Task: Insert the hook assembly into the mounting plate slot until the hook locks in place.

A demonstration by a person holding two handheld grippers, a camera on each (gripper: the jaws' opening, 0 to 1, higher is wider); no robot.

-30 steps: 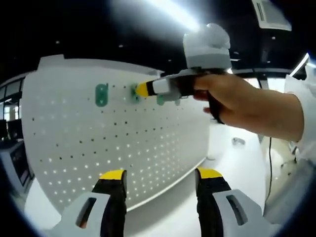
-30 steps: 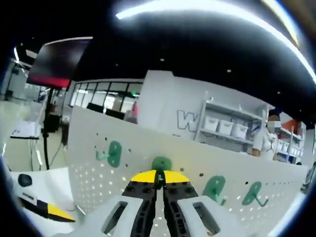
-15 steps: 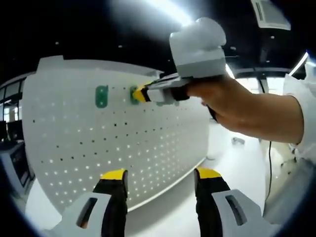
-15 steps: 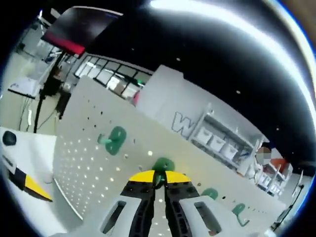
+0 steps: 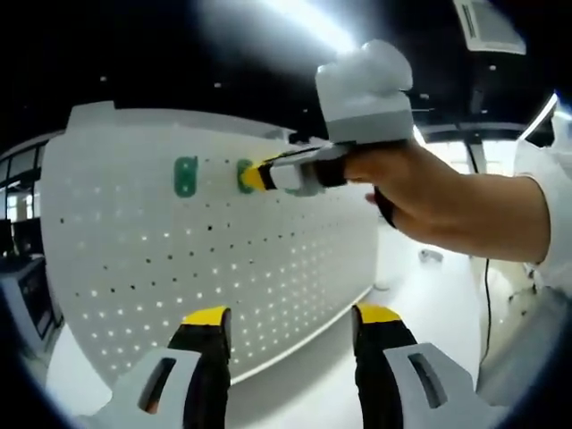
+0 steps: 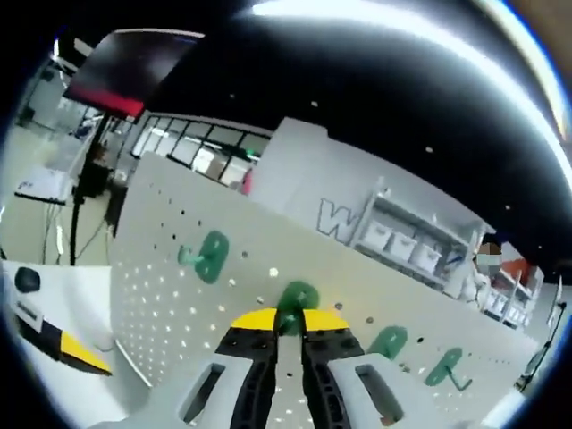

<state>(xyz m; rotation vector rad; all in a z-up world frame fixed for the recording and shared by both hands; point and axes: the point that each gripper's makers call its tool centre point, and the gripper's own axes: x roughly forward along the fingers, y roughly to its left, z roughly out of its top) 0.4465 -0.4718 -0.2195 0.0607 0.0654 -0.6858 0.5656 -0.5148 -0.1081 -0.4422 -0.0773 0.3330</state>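
In the left gripper view, the white perforated pegboard plate (image 5: pixel 179 259) stands upright on a white table (image 5: pixel 429 304). A green plastic hook (image 5: pixel 185 174) sits high on its left part, seated against the board. Just right of it a second green hook (image 5: pixel 243 173) lies at the yellow tips of the right gripper (image 5: pixel 259 174), which reaches in from the right, held by a person's hand (image 5: pixel 420 192). The left gripper (image 5: pixel 290 317) hangs low in front of the board with its yellow-tipped jaws spread wide and nothing between them, touching nothing.

In the right gripper view, the leftmost green hook (image 6: pixel 210 256) juts from the pegboard (image 6: pixel 161 295). The right gripper (image 6: pixel 288 322) has its jaws drawn nearly together, pinching the green hook assembly (image 6: pixel 296 299) against the board face. Whether it is locked in the slot cannot be told. Further right, two more green hooks (image 6: pixel 391 340) (image 6: pixel 446 367) hang on the plate.
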